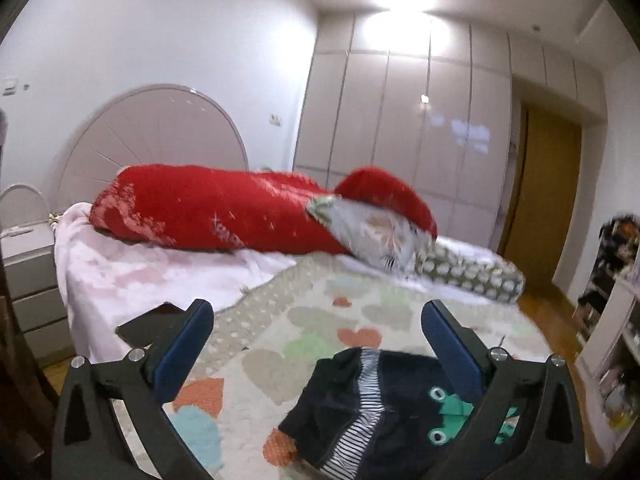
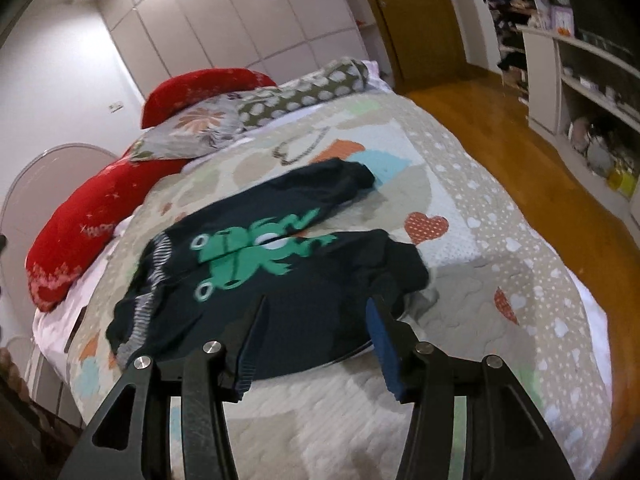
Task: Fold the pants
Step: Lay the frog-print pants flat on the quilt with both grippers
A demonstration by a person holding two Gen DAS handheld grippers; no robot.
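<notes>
The small dark pants (image 2: 256, 248) look soft and light (likely floppy); ahead of the right gripper (image 2: 316, 340), half-open and empty, while the left gripper (image 1: 316, 340) gapes wide, empty; hems and waistband seem the best holds

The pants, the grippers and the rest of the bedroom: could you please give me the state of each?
pants: spread flat on the quilt, legs side by side, unfolded
left gripper: wide open, empty
right gripper: open, over the near pant leg, not pinching
quilt: laid over the bed
red duvet: rolled up
door: closed
</notes>
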